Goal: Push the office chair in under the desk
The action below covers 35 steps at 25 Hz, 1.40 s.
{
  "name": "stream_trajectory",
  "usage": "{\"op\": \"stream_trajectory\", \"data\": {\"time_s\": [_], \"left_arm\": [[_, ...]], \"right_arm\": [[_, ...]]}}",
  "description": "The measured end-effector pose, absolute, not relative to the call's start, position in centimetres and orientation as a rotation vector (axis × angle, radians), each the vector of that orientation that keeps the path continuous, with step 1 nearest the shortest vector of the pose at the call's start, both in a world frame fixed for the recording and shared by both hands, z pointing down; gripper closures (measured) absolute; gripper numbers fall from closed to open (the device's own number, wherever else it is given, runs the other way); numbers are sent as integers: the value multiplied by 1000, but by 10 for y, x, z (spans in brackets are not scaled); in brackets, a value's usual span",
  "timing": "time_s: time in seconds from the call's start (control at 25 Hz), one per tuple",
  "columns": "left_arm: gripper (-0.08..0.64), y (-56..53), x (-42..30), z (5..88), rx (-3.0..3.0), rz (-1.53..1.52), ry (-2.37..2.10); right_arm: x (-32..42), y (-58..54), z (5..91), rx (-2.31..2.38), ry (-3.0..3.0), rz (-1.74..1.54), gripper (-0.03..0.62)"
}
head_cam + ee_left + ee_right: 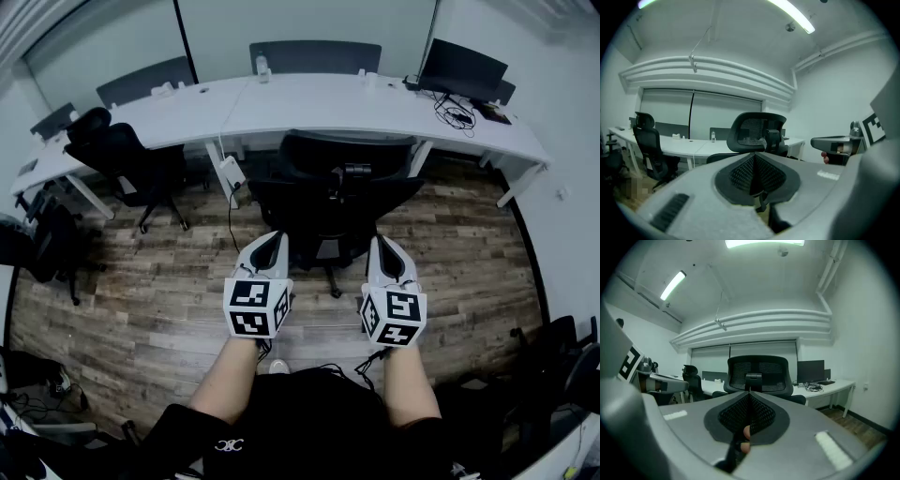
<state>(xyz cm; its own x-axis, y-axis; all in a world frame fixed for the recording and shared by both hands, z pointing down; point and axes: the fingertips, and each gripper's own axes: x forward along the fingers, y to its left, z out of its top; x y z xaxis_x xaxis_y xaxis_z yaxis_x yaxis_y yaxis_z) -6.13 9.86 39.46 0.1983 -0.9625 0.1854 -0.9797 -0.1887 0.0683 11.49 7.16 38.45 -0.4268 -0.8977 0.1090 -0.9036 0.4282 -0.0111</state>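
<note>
A black mesh-backed office chair (336,192) stands on the wood floor with its back toward me, in front of the long white desk (309,103). In the left gripper view the chair (757,133) is ahead and slightly right; the right gripper view has the chair (758,375) straight ahead. My left gripper (269,246) and right gripper (382,251) are held side by side just short of the chair's back, apart from it. Both are shut, pads together, with nothing between them.
A second black chair (127,159) stands at the left by the desk. A monitor (462,67) and cables sit at the desk's right end. Small items lie along the desk top. More dark chairs (47,239) crowd the far left edge.
</note>
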Motion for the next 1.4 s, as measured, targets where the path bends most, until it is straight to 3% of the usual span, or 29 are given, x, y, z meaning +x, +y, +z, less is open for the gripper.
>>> {"op": "stream_trajectory", "data": {"time_s": [1.24,1.4], "left_arm": [[552,41,-123,426,2547,378,-1707],[458,23,-124,433,2639,533,-1717]], "right_arm": [[74,57,405,1817,-2349,57,583],[89,43,407,1814,-2292,15,541]]}}
